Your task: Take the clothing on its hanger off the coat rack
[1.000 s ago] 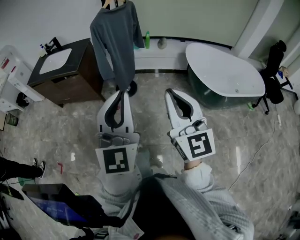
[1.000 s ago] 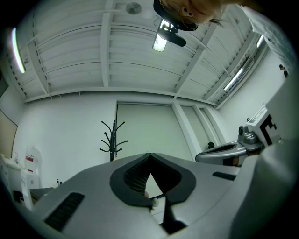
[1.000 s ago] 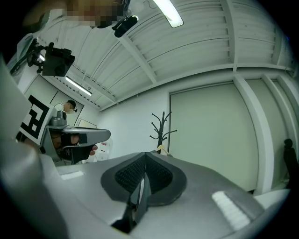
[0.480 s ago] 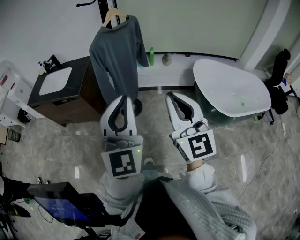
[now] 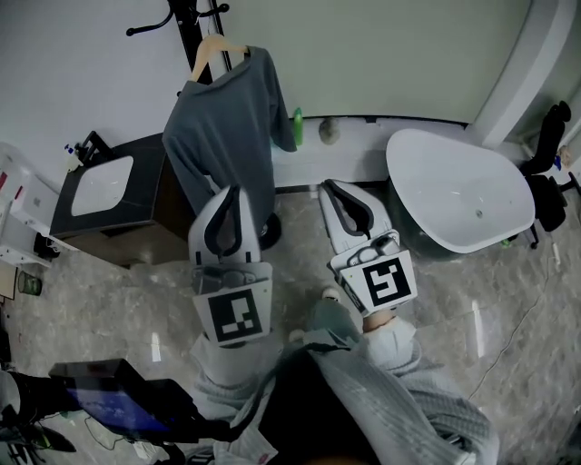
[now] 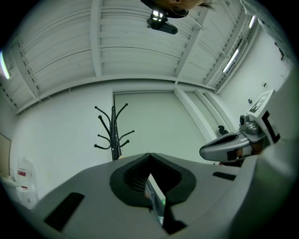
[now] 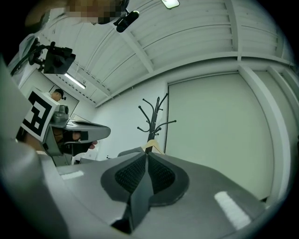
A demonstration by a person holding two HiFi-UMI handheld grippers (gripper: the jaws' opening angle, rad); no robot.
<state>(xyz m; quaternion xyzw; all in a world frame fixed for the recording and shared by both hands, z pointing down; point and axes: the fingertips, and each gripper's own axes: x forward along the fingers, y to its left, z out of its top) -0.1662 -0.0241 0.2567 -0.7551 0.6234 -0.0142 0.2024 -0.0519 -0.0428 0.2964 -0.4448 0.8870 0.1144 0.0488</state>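
Head view: the grey shirt [image 5: 227,127] hangs on its wooden hanger [image 5: 211,53] from the coat rack [image 5: 192,23]. The left gripper [image 5: 231,191] and right gripper [image 5: 329,185] sit below the rack, jaws clenched, empty. Judged step: approach. Next: raise, part the jaws, seize the hanger, lift it off the rack.

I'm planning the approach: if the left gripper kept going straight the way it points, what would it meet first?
Most likely the grey shirt hanging on the coat rack, which stands straight ahead of the shut left gripper. How far off it is remains unclear.
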